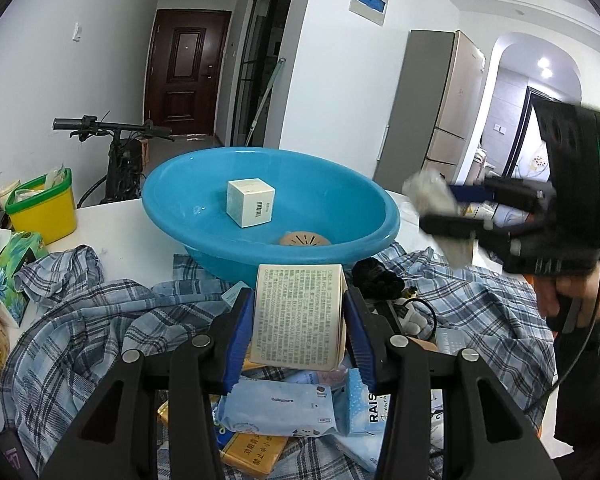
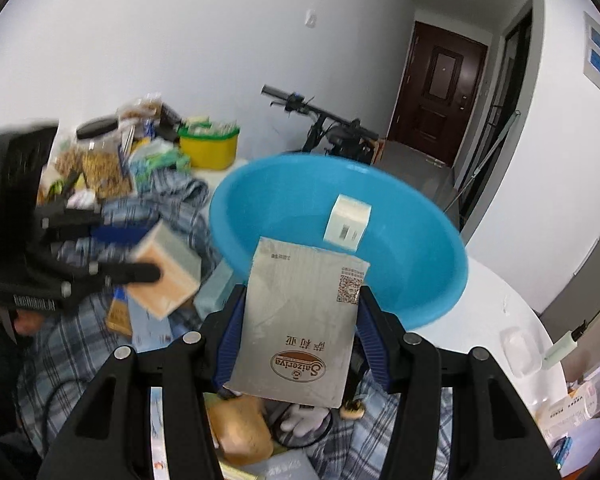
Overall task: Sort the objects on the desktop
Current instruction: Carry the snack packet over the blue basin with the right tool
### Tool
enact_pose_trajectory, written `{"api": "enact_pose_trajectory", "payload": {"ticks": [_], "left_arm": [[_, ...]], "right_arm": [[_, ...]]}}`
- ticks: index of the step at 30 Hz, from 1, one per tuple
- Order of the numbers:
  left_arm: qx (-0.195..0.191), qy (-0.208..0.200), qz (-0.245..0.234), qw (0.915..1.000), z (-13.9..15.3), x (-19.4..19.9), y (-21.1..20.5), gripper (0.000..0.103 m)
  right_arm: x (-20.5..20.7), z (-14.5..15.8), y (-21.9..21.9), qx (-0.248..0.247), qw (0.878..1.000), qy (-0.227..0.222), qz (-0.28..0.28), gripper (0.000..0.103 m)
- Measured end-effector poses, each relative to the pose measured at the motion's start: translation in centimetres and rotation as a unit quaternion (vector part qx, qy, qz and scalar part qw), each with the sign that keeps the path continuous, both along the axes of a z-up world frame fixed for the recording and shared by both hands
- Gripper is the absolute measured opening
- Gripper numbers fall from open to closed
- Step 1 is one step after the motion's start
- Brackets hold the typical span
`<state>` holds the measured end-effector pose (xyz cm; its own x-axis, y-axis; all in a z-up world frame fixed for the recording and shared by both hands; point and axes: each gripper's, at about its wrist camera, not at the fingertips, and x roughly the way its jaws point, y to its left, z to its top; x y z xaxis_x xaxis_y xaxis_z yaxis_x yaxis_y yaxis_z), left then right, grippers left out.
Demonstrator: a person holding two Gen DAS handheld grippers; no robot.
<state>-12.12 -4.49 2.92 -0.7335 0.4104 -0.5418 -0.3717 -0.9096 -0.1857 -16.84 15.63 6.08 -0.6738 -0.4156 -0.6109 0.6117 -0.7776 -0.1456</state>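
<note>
Blue plastic makes up the big bowl [image 1: 236,184], and it sits just ahead of both sets of jaws, so it looks like the place where the sorted things go. A small white box [image 1: 251,202] already lies inside it.

The left gripper [image 1: 298,320] has its jaws closed on a little box with tiny print [image 1: 298,318], held up above the mess so it can be carried forward to the bowl. The right gripper [image 2: 298,332] has its jaws closed on a flat silver packet [image 2: 300,320], lifted the same way.

Under both jaws, a checked shirt [image 1: 100,320] and loose packets cover the tabletop [image 1: 112,228]. The right gripper looks blurry from the left camera, so it is probably moving.
</note>
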Motion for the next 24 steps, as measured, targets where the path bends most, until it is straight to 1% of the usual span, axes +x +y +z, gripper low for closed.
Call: {"api": "enact_pose_trajectory", "payload": {"ticks": [10,15,19,21,24], "left_arm": [[-0.008,-0.003,-0.002,1.0,-0.3,-0.2,0.3,0.048],[-0.012,-0.006,0.008,0.9999,-0.5,-0.6,0.3,0.048],[-0.012,-0.008,0.014,0.9998,-0.8,-0.8,0.1,0.048],[-0.013,-0.01,0.021,0.9996,-0.9,-1.0,0.0,0.048],[-0.014,-0.011,0.028,0.9994,-0.9,-1.1,-0.2,0.048]], "right_arm": [[-3.0,5.6,0.4,-0.055,0.998,0.031,-0.008,0.052],[-5.0,7.2,-0.6,-0.065,0.997,0.037,-0.007,0.053],[-6.9,7.2,-1.2,-0.072,0.997,0.037,-0.011,0.053],[-7.8,6.6,-1.3,-0.078,0.997,0.028,-0.006,0.053],[-9.1,5.0,-1.8,-0.061,0.998,0.011,-0.009,0.053]]}}
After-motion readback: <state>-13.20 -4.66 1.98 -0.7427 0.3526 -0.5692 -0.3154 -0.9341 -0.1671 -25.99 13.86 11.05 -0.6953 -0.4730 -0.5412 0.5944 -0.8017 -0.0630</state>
